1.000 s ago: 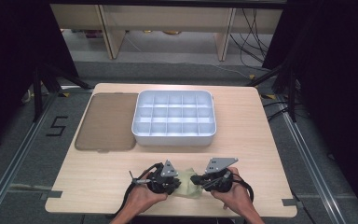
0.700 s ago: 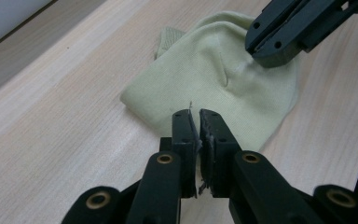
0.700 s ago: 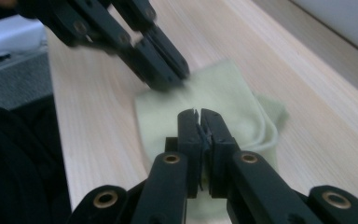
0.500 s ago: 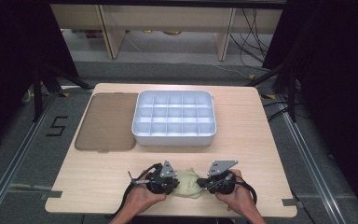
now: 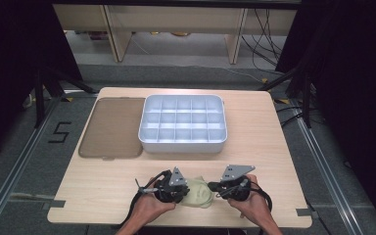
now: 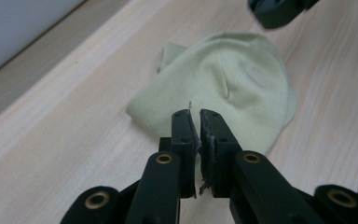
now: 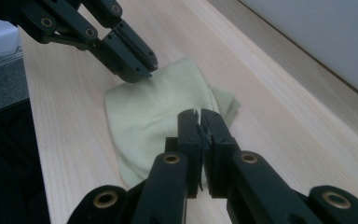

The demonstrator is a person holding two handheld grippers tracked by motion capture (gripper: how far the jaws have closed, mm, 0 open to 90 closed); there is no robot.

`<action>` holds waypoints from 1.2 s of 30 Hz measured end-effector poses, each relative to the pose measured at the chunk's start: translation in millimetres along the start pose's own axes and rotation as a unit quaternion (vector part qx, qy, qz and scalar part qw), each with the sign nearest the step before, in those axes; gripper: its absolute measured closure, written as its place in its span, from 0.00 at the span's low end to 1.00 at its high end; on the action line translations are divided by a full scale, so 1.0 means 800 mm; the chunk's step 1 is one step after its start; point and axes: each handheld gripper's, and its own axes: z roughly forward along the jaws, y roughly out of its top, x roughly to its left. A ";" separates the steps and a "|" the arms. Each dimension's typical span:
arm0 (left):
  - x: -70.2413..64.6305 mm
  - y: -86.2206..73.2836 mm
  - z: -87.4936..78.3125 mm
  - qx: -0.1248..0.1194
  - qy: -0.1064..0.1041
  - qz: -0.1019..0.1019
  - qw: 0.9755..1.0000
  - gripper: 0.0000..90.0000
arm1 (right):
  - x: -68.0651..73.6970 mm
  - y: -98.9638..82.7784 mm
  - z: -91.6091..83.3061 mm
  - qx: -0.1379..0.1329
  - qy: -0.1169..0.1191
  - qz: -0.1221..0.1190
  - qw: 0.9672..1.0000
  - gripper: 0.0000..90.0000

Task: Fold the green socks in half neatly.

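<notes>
1. While both hands rest at the near edge of the table (image 5: 103,196), a pale green cloth (image 5: 198,192) lies folded up between them.
2. Seen from above, the left hand-held gripper (image 5: 183,188) is at the cloth's left side and the right hand-held gripper (image 5: 214,186) is at its right side. Both point in toward the cloth.
3. Looking along the left one's jaws, they are pressed together, and the cloth (image 6: 223,88) lies just past their tips and runs under them. I cannot tell if a bit of cloth is pinched between them.
4. Looking along the right one's jaws, they are together too, and the cloth (image 7: 158,107) lies right in front of them.
5. Both hands look about as close to the cloth as each other. The cloth is a bit longer from left to right, so I think each hand could take one end.
6. Farther back on the table sit a white box with many small boxes inside (image 5: 182,123) and a flat brown lid (image 5: 113,126) beside it.
7. On the floor, at the left, a dark mark reads "5" (image 5: 59,132). I can see no other words.
</notes>
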 end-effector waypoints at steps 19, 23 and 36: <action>0.030 0.008 0.028 0.006 0.023 -0.017 1.000 0.93 | -0.018 0.002 0.038 0.035 -0.020 0.010 0.999 0.97; 0.031 0.007 0.021 0.002 0.032 -0.019 0.999 0.93 | -0.017 0.000 0.035 0.035 -0.020 0.013 0.999 0.97; -0.010 -0.012 0.002 0.012 -0.009 -0.003 1.000 0.91 | 0.005 -0.008 0.016 0.014 0.026 0.008 1.000 0.96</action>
